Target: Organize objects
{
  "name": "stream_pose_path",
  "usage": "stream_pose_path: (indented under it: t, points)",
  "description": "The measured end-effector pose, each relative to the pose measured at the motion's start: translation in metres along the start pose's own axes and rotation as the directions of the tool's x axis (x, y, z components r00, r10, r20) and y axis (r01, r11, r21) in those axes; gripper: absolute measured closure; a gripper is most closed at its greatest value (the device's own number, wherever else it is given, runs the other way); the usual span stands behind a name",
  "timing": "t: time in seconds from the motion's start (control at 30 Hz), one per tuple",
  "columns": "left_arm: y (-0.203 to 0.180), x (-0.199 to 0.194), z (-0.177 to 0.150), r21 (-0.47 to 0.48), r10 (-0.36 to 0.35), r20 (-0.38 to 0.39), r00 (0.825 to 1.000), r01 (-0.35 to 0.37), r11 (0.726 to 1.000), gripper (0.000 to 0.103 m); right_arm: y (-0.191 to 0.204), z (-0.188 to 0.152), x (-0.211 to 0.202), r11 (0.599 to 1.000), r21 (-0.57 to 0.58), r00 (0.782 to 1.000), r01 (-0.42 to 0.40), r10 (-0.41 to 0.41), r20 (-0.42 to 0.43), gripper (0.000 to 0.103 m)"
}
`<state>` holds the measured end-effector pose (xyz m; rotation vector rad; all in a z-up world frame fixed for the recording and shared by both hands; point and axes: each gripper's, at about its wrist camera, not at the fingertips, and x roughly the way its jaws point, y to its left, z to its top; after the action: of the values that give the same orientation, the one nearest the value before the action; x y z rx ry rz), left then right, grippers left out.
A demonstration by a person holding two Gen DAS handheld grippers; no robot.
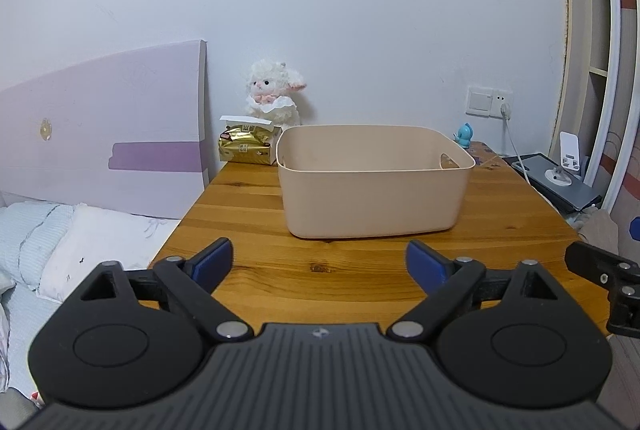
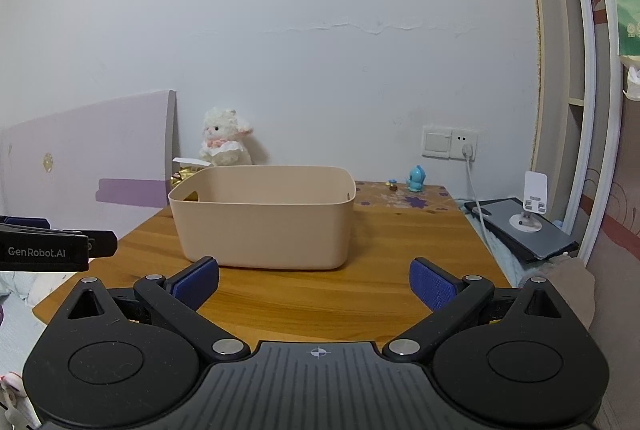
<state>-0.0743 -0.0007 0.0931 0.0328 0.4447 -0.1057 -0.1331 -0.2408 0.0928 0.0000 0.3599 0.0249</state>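
bin: beige plastic storage bin [image 1: 374,181] stands upright mid-table, looks empty — likely the collecting point.
left gripper [image 1: 319,262]: blue pads spread wide, nothing held, poised short of the bin's near wall.
right gripper [image 2: 314,280]: same — fully parted, empty.
items: white plush lamb [image 1: 274,93] and gold foil tissue pack [image 1: 246,147] behind the bin's left corner; small blue figurine [image 2: 416,178] behind its right.
surface: wooden table [image 1: 248,230], against a white wall, bed left of it.

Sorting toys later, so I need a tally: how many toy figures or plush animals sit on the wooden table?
3: white plush lamb at the back left, blue figurine at the back right, tiny figurine beside it. The beige plastic bin may hide others.
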Motion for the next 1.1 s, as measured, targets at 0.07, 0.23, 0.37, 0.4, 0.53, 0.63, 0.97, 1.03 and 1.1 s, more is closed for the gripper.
stream_pose_path:
  t: [0.07, 0.23, 0.37, 0.4, 0.53, 0.63, 0.97, 1.03, 1.1]
  points:
    - [0.001, -0.004, -0.001, -0.004, 0.0, -0.001, 1.0, 0.0, 1.0, 0.007, 0.002, 0.0, -0.003, 1.0, -0.005, 1.0, 0.001, -0.001, 0.005, 0.0]
    - [0.003, -0.009, -0.005, -0.003, 0.002, -0.006, 1.0, -0.002, 1.0, 0.007, 0.003, -0.001, -0.007, 1.0, -0.012, 1.0, 0.001, -0.001, 0.004, 0.0]
    - [0.003, -0.007, -0.009, 0.004, 0.001, -0.031, 1.0, -0.001, 1.0, 0.007, 0.003, -0.003, -0.005, 1.0, -0.013, 1.0, -0.004, 0.004, -0.015, 0.0]
    - [0.003, -0.006, -0.01, 0.006, 0.0, -0.04, 0.999, 0.0, 1.0, 0.007, 0.004, -0.004, -0.004, 1.0, -0.013, 1.0, -0.005, 0.004, -0.02, 0.0]
    - [0.001, -0.001, -0.013, 0.017, -0.001, -0.063, 0.998, 0.002, 1.0, 0.007, 0.003, -0.005, 0.001, 1.0, -0.01, 0.999, -0.005, 0.004, -0.04, 0.0]
    - [0.001, 0.002, -0.014, 0.019, -0.003, -0.073, 0.997, 0.005, 1.0, 0.007, 0.003, -0.005, 0.005, 1.0, -0.011, 0.999, -0.004, 0.004, -0.05, 0.0]
    - [0.001, 0.007, -0.015, 0.021, -0.008, -0.087, 0.996, 0.01, 1.0, 0.007, 0.006, -0.007, 0.013, 1.0, -0.012, 0.997, -0.015, 0.015, -0.075, 0.0]
    - [0.002, 0.008, -0.016, 0.021, -0.01, -0.089, 0.996, 0.012, 1.0, 0.007, 0.006, -0.007, 0.016, 1.0, -0.012, 0.997, -0.017, 0.016, -0.082, 0.0]
    - [0.002, 0.01, -0.016, 0.019, -0.015, -0.092, 0.996, 0.017, 1.0, 0.007, 0.006, -0.007, 0.018, 1.0, -0.01, 0.996, -0.017, 0.016, -0.089, 0.0]
